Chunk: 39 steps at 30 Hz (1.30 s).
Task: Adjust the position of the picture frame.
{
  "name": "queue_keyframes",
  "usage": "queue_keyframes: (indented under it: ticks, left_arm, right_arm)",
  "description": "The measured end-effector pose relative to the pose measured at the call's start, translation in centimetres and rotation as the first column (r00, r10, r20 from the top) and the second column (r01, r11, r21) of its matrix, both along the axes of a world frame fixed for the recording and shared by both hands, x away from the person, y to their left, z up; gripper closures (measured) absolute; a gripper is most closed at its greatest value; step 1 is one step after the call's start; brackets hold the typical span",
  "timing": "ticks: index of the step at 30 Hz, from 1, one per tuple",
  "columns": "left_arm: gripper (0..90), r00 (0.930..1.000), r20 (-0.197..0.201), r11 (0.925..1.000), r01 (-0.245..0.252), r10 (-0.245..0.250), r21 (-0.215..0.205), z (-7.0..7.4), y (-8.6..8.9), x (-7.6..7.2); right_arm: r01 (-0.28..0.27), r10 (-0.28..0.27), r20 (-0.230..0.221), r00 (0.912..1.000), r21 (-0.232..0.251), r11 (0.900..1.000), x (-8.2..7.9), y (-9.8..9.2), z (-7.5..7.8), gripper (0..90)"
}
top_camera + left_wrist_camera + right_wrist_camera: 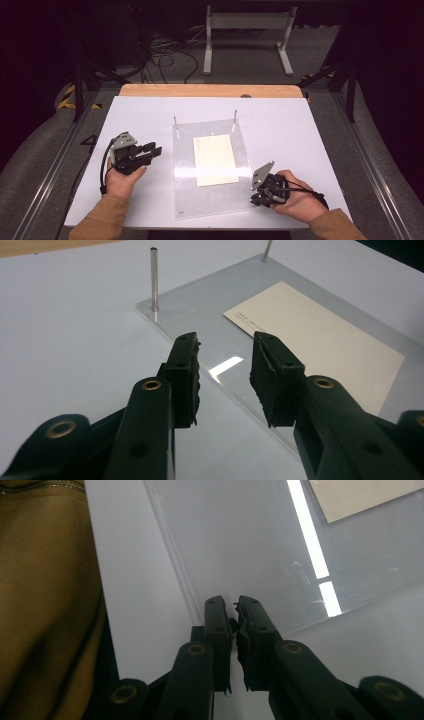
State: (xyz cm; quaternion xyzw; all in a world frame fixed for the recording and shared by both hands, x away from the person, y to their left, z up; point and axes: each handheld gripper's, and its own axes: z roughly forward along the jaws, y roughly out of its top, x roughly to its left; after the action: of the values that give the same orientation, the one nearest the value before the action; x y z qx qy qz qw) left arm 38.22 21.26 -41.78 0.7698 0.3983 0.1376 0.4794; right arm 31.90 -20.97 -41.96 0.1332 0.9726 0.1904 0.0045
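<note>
clear acrylic plate (210,195); matte cream sheet (215,160); thin steel pins (175,124)

Beyond the white table (140,115), a white metal stand (247,37) sits on grey carpet, with tangled black cables (160,55) left of it.

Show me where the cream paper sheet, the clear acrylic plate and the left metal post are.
cream paper sheet (215,159), high view, middle of the sheet.
clear acrylic plate (205,200), high view, bare near part.
left metal post (154,277), left gripper view, middle of the shaft.
</note>
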Motion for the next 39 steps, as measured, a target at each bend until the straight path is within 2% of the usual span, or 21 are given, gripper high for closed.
queue_keyframes:
  ticks: [6, 11, 18, 20, 21, 22, 23, 24, 25, 26, 28, 30, 32, 35, 37, 39]
  left_arm:
    - [63.6, 1.0, 0.0, 1.0, 0.004, -0.004, 0.001, -0.1, 0.0, 0.1]
    - [63.5, 0.9997, -0.022, 1.0, -0.003, 0.003, -0.001, -0.5, 0.0, 0.3]
    - [64.6, 0.9992, -0.04, 0.9998, -0.003, 0.004, 0.02, -0.9, -0.1, 0.6]
    - [66.9, 0.9983, -0.055, 0.9992, -0.016, 0.018, 0.037, -1.2, -0.1, 0.7]
    - [68.9, 0.9962, -0.084, 0.9987, -0.021, 0.025, 0.046, -1.5, -0.2, 0.8]
    - [71.3, 0.9962, -0.084, 0.9987, -0.021, 0.025, 0.046, -1.5, -0.2, 0.8]
    - [73.8, 0.9953, -0.096, 0.9987, -0.01, 0.015, 0.05, -1.7, -0.2, 0.9]
    - [76.0, 0.9938, -0.11, 0.9984, -0.012, 0.018, 0.056, -1.9, -0.3, 1.0]
    - [78.8, 0.9896, -0.14, 0.9965, -0.024, 0.035, 0.08, -2.2, -0.4, 1.2]
    - [80.3, 0.9896, -0.14, 0.9965, -0.024, 0.035, 0.08, -2.2, -0.4, 1.2]
    - [81.6, 0.9841, -0.172, 0.9944, -0.027, 0.045, 0.102, -2.7, -0.7, 1.6]
    - [82.9, 0.9762, -0.209, 0.9919, -0.031, 0.056, 0.124, -3.2, -1.1, 2.1]
    - [84.3, 0.9691, -0.239, 0.9914, -0.032, 0.062, 0.127, -3.6, -1.5, 2.5]
    - [87.0, 0.9641, -0.261, 0.988, -0.009, 0.05, 0.154, -4.0, -2.3, 3.0]
    - [88.5, 0.9634, -0.266, 0.9879, 0.009, 0.033, 0.155, -4.1, -2.5, 3.1]
    - [89.8, 0.9599, -0.28, 0.9905, 0.028, 0.011, 0.134, -4.2, -2.8, 3.3]
  right_arm:
    - [-0.017, 0.018, -0.023, 0.9996, 0.019, 1.0, -1.0, 0.5, -0.1, 83.1]
    - [-0.045, 0.046, -0.034, 0.9984, 0.03, 0.999, -1.8, 1.1, -0.2, 83.1]
    - [-0.064, 0.067, -0.054, 0.9963, 0.044, 0.997, -2.4, 1.7, -0.3, 83.0]
    - [-0.067, 0.07, -0.05, 0.9963, 0.048, 0.997, -2.4, 1.7, -0.3, 82.9]
    - [-0.063, 0.067, -0.052, 0.9964, 0.07, 0.996, -2.3, 1.4, -0.1, 83.7]
    - [-0.063, 0.067, -0.052, 0.9964, 0.07, 0.996, -2.3, 1.4, -0.1, 83.7]
    - [-0.055, 0.059, -0.035, 0.9976, 0.126, 0.991, -2.2, 1.0, 0.5, 83.7]
    - [-0.042, 0.046, -0.023, 0.9987, 0.152, 0.988, -2.1, 0.7, 0.9, 83.5]
    - [-0.028, 0.03, -0.004, 0.9996, 0.169, 0.985, -2.0, 0.5, 1.3, 83.4]
    - [-0.028, 0.03, -0.004, 0.9996, 0.169, 0.985, -2.0, 0.5, 1.3, 83.4]
    - [-0.001, -0.005, 0.029, 0.9996, 0.207, 0.978, -1.7, 0.0, 2.0, 82.7]
    - [0.014, -0.025, 0.048, 0.9985, 0.231, 0.973, -1.5, -0.3, 2.3, 82.1]
    - [0.032, -0.049, 0.063, 0.9968, 0.254, 0.967, -1.3, -0.6, 2.4, 81.8]
    - [0.045, -0.067, 0.072, 0.9951, 0.272, 0.961, -1.1, -0.9, 2.3, 81.4]
    - [0.049, -0.072, 0.073, 0.9947, 0.273, 0.961, -1.0, -1.1, 2.3, 81.4]
    - [0.055, -0.079, 0.075, 0.9941, 0.278, 0.959, -1.0, -1.2, 2.4, 81.5]
